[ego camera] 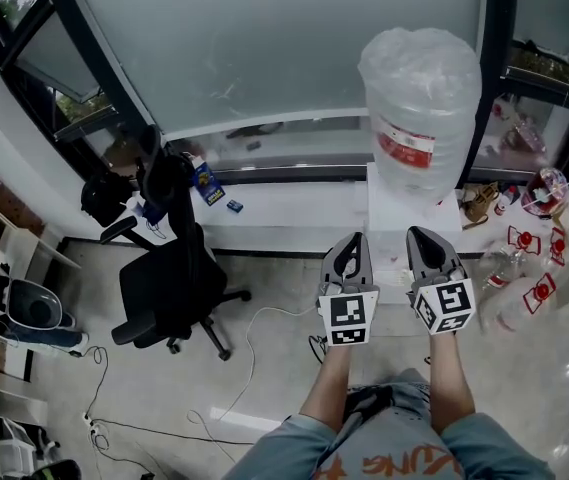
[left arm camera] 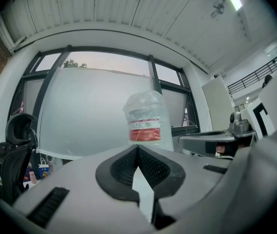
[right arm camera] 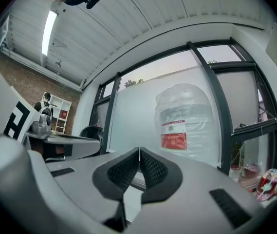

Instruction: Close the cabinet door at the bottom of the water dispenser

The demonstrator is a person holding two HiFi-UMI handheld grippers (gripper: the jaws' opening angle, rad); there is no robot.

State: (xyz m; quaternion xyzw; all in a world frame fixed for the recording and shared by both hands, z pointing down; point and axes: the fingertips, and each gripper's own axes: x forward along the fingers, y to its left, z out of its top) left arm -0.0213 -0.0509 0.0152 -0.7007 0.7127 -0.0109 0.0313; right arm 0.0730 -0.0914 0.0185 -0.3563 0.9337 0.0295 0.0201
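White plastic made up the water dispenser point(ego camera: 402, 213), which stood right of centre in the head view with a clear bottle point(ego camera: 419, 98) seated on top. The cabinet door belonged to its bottom part, but from that steep angle it lay hidden under the dispenser's top and behind both claws, so how far open it stood could not be told.

The left claw point(ego camera: 354, 238) and the right claw point(ego camera: 417, 232) sat side by side just below the dispenser in the frame, both pointing at it. Each gripper view showed the ribbed pads pressed together with nothing between them, and the bottle straight ahead.

Such a door was probably a thin, stiff, light panel on a side hinge, swinging with little effort. Its smooth face would give closed pads little to catch on. It likely needed no grasp at all, only a push from closed tips near the free edge, away from the hinge.

Judging by the dispenser's stance, the door's long axis probably ran upright, and shut, its face would look toward the bottom of the frame.
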